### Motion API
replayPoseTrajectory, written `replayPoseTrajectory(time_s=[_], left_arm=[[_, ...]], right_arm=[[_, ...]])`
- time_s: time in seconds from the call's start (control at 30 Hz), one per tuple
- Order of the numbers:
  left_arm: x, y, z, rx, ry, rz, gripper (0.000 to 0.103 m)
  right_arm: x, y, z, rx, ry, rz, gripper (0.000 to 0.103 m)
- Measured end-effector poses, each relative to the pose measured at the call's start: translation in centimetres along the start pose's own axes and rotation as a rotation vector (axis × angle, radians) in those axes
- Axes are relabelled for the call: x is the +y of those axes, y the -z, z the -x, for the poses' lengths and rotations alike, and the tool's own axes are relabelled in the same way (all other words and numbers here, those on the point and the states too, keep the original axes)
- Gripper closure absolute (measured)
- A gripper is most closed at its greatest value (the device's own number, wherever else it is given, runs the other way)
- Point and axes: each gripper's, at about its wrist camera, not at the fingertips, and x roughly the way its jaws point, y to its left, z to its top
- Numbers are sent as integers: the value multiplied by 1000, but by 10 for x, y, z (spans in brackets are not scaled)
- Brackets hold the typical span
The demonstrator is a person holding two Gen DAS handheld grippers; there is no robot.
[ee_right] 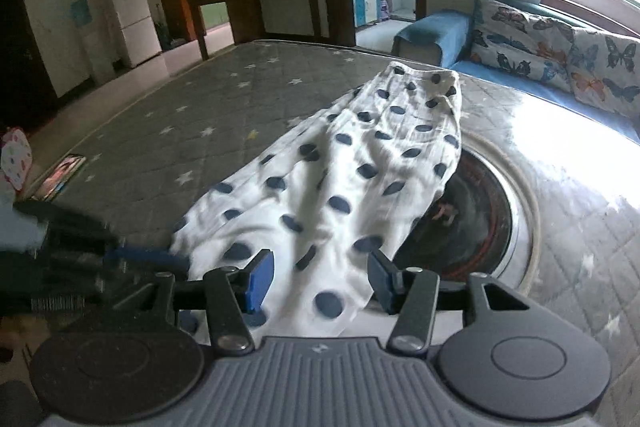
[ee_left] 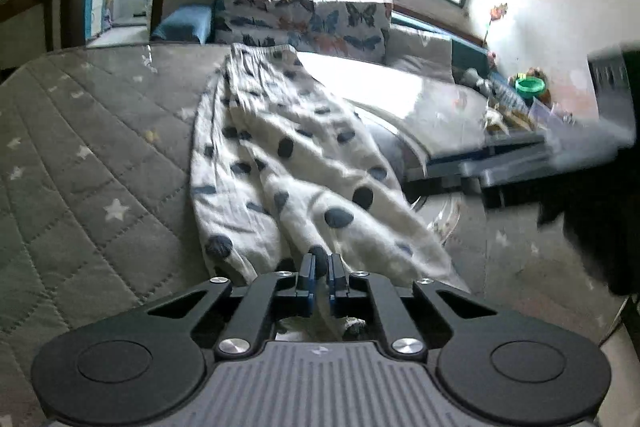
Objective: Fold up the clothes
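White trousers with dark blue dots [ee_left: 280,155] lie lengthwise on the grey quilted star-pattern mat [ee_left: 80,155], waistband at the far end. My left gripper [ee_left: 319,267] is shut on the near hem of the trousers. In the right wrist view the same trousers [ee_right: 340,179] run from the far waistband toward me. My right gripper [ee_right: 320,279] is open, its blue pads on either side of the near hem, with cloth lying between them. The left gripper [ee_right: 148,259] shows blurred at the left, at the hem's left corner.
A round glass-topped table with a dark ring [ee_right: 480,207] lies partly under the trousers on the right. A blue sofa with butterfly cushions [ee_right: 560,43] is behind. A phone [ee_right: 60,175] lies at the mat's left edge. A cluttered low table [ee_left: 520,115] stands to the right.
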Motion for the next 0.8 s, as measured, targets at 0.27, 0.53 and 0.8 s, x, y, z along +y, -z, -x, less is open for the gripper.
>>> replayPoseTrajectory(time_s=[0.27,0.53,0.8], left_arm=[[2,-6,21,-21,-10,25,93],[4,-3,26,-54,-79,16,34],[14,-16,44,-132,-105,11,2]], right_arm=[[38,19,18,-27,-51,109,49],[81,35,15,-32,-95,178,56],[111,40,-8,21,-69,177,68]])
